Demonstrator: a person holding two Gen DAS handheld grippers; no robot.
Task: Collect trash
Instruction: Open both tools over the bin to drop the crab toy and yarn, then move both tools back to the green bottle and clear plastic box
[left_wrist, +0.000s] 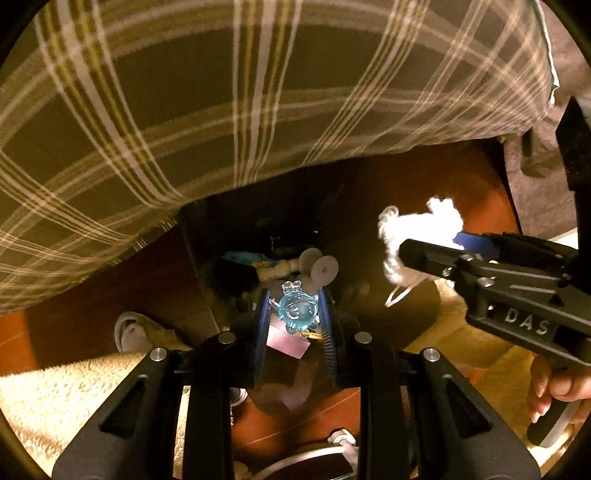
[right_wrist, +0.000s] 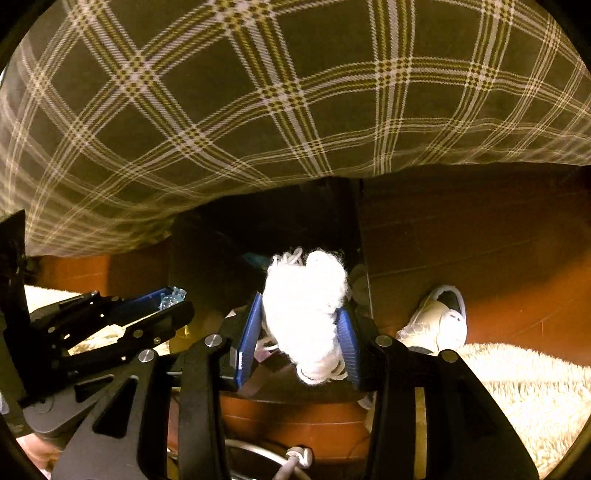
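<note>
Two grippers in view: left gripper (left_wrist: 295, 314) clamped on one clear blue plastic figure (left_wrist: 297, 309), right gripper (right_wrist: 300, 332) with both pads against one wad of white yarn (right_wrist: 306, 306). One dark box (left_wrist: 207, 266) below them, with at least two pale round suction cups (left_wrist: 324, 271) and one pink paper scrap (left_wrist: 288, 341) inside, the other bits there too dim to count. One plaid blanket (right_wrist: 229, 110), one shaggy cream rug (right_wrist: 524, 384), one white shoe (right_wrist: 441, 321) in the right wrist view, one more pale shoe (left_wrist: 127, 330) in the left wrist view, possibly the same one.
</note>
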